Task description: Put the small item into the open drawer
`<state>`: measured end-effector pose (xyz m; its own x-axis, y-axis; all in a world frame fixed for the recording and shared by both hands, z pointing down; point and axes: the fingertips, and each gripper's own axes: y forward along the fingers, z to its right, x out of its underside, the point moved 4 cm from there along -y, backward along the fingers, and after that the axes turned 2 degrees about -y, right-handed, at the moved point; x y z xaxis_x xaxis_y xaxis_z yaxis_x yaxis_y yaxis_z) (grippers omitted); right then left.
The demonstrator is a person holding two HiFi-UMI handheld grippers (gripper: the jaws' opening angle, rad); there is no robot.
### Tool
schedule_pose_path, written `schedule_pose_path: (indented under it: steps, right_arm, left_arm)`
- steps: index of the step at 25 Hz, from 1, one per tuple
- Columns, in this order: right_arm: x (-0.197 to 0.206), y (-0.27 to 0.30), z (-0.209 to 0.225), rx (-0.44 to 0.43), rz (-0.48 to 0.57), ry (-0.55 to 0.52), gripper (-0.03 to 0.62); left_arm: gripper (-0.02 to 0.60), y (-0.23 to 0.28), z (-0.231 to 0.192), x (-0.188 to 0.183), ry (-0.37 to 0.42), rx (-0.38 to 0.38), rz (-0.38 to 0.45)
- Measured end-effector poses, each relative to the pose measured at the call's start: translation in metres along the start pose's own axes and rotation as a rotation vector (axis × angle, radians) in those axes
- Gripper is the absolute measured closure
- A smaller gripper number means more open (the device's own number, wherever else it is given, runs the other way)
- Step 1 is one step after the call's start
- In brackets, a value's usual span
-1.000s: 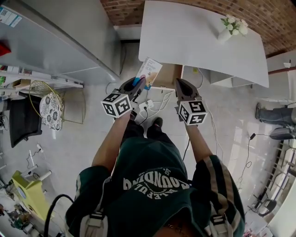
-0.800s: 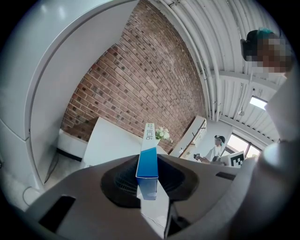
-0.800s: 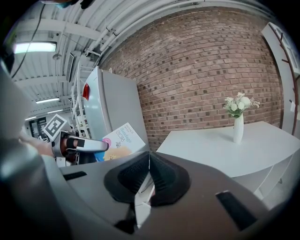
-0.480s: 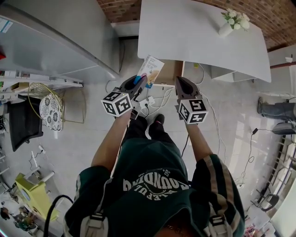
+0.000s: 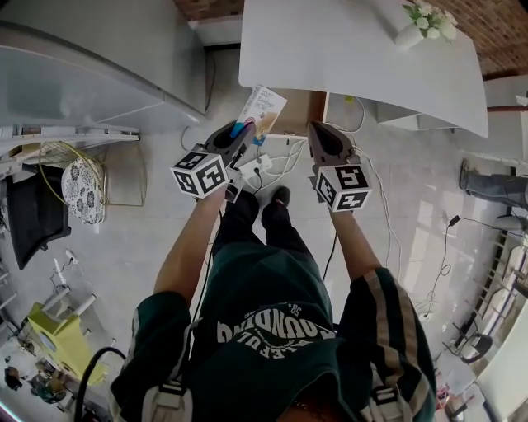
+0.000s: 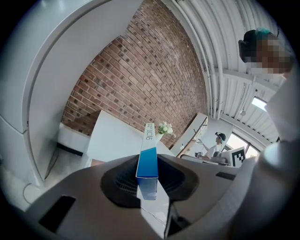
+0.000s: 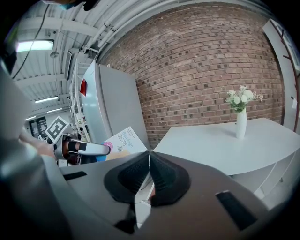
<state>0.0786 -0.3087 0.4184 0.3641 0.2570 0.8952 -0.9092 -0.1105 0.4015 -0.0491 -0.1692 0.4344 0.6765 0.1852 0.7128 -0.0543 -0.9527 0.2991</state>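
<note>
A thin blue-and-white carton sticks out of my left gripper, which is shut on its lower end. In the left gripper view the carton stands edge-on between the pads of the left gripper. An open drawer with a brown inside hangs under the white table, just past the carton's tip. My right gripper is shut and holds nothing, beside the drawer's right front. From the right gripper I see the carton off to the left.
A white vase of flowers stands on the table's far right. A large grey cabinet fills the left. A power strip and cables lie on the floor below the drawer, by the person's feet. A wire basket stands at the left.
Both grippers and the carton have edged forward toward the table and drawer. The left gripper still grips the carton and the right stays shut.
</note>
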Motion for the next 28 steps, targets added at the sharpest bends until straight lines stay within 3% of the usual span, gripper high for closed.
schedule_pose_path:
  steps: [11,28]
  right_arm:
    - [0.039,0.01,0.005,-0.003,-0.072,-0.007,0.569]
    - [0.114,0.02,0.004,0.024,-0.151,0.112,0.569]
  left_arm:
    - [0.487,0.013,-0.03,0.044,-0.044,-0.007,-0.072]
    - [0.487,0.017,-0.079,0.116,-0.095,-0.059,-0.186]
